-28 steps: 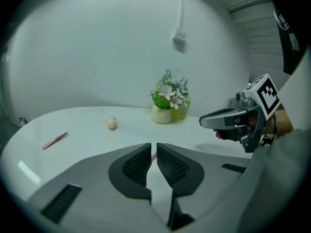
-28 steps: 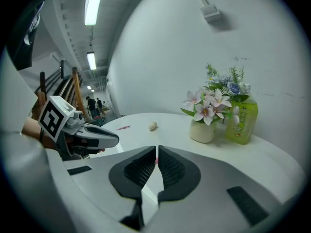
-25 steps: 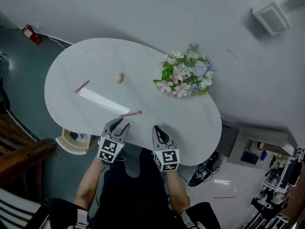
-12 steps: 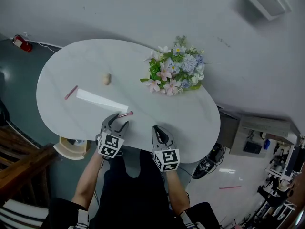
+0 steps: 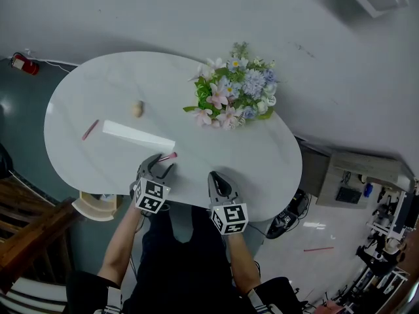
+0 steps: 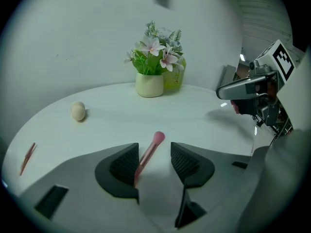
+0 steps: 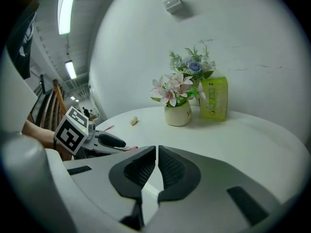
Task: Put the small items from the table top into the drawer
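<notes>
A pink makeup brush lies on the white oval table near its front edge. My left gripper stands open around the brush's handle; the handle lies close to the left pad and the pads do not press on it. My right gripper is shut and empty, just right of the left one at the table edge. Farther off on the table are a beige egg-shaped item, a thin pink stick and a long white strip.
A pot of flowers and a green bottle stand at the back right of the table. A cream drawer-like box shows under the table's left front edge. A wooden chair is at the lower left.
My left gripper has moved forward so the pink brush now lies between its jaws. The right gripper has stayed put, shut.
</notes>
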### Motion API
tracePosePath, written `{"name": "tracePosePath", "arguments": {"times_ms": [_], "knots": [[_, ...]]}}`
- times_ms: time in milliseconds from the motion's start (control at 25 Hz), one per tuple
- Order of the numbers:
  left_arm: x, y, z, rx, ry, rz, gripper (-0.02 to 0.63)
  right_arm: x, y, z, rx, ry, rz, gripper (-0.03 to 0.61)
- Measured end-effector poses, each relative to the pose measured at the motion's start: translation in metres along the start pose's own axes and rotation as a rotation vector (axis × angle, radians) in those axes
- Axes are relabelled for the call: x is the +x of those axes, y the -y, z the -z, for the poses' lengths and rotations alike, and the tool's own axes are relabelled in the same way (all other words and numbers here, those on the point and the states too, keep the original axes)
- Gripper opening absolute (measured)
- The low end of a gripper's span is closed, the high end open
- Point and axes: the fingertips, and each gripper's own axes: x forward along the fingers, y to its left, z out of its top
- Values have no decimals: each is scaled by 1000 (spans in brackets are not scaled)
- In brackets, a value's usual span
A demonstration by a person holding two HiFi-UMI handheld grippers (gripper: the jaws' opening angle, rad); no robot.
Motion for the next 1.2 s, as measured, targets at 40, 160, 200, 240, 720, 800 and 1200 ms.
{"name": "tracePosePath", "arguments": {"times_ms": [40,160,200,240,720,800,1200], "knots": [[1,0,1,-2,-5,-2,210,0,1,0,5,1,1,40],[3,0,5,-7,-22,-3,210,-1,4,1,14,2,3,40],[3,-1,6,-9,-27,-4,210,-1,4,1,16,1,3,40],[4,-1,7,-9,-31,-4,210,0,5,2,19,0,3,40],[6,-7,6,-20,-35,-51,101,7,6,1,26,-6,1,40],[6,-8,4,0,-29,-82,80,7,6,0,27,-5,3,40],[3,-10,-10,10,15,-92,55,5,5,-2,17,1,0,40]]}}
